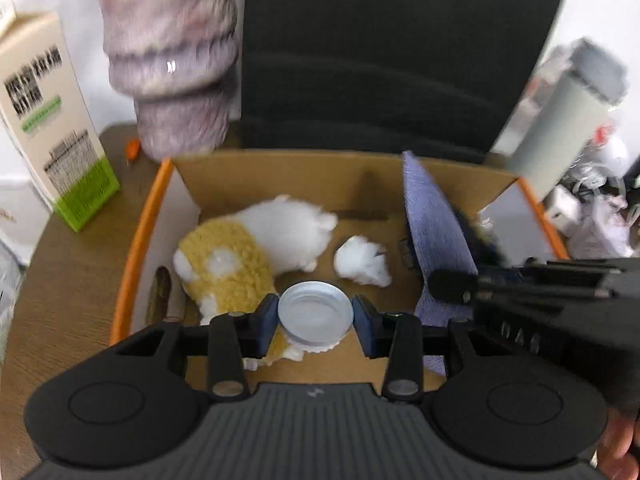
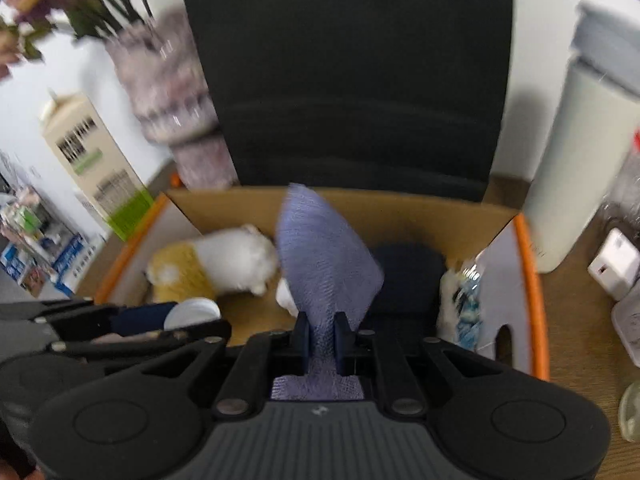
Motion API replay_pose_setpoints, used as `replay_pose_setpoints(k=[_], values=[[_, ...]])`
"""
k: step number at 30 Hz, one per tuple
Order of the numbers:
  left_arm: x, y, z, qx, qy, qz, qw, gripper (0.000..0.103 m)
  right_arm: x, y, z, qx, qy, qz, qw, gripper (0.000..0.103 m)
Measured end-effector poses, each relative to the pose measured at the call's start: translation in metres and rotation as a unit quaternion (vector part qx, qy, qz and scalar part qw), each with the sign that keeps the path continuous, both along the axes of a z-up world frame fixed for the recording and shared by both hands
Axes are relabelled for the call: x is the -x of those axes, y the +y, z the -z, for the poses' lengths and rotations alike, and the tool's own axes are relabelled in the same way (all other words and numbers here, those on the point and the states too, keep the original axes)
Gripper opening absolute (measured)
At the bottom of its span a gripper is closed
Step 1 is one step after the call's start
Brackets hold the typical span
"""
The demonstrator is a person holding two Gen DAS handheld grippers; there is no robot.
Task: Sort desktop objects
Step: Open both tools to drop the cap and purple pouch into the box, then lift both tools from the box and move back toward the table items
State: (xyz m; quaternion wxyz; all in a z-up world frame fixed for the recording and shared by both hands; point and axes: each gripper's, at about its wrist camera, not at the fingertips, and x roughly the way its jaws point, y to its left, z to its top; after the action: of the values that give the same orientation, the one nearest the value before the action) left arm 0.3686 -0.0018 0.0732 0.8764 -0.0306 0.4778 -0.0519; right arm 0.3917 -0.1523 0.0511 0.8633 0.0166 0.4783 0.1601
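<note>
My left gripper (image 1: 316, 314) is shut on a round white lid (image 1: 316, 316), held just above the open cardboard box (image 1: 280, 176). Seen from the right wrist, the same lid (image 2: 192, 312) shows at the lower left. My right gripper (image 2: 321, 338) is shut on a lavender cloth (image 2: 324, 268) that stands up over the box (image 2: 400, 208); in the left wrist view the cloth (image 1: 436, 240) rises at the right. Inside the box lie a yellow-and-white plush toy (image 1: 248, 252), a small white fluffy piece (image 1: 362, 266) and a dark blue item (image 2: 408, 276).
A tall milk carton (image 1: 52, 120) and a grey-pink vase (image 1: 172, 60) stand left of the box. A black chair back (image 1: 392, 52) rises behind it. A pale tall container (image 2: 580, 160), a white charger (image 2: 614, 266) and other small things sit on the wooden table (image 2: 576, 340) to the right.
</note>
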Motion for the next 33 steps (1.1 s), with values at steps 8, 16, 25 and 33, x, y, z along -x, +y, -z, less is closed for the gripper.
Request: replay_pose_setpoints(k=[8,16,25,33], values=[[-0.013,0.009,0.002,0.012,0.023,-0.026,0.9993,0.045,-0.017,-0.017,0.013,-0.044,0.031,0.062,0.997,0.032],[0.007,0.017,-0.040,0.004,-0.002,-0.037,0.9993,0.082,0.013,-0.039,-0.043,-0.048,-0.012,0.079,0.996,0.061],[0.056,0.016,-0.104,-0.019,-0.027,-0.029,0.9990,0.102,0.061,-0.040,-0.112,-0.008,-0.057,0.081,0.995,0.073],[0.111,0.026,-0.157,-0.012,-0.061,-0.038,0.9973,0.103,0.118,-0.044,-0.157,0.007,-0.090,0.083,0.992,0.078]])
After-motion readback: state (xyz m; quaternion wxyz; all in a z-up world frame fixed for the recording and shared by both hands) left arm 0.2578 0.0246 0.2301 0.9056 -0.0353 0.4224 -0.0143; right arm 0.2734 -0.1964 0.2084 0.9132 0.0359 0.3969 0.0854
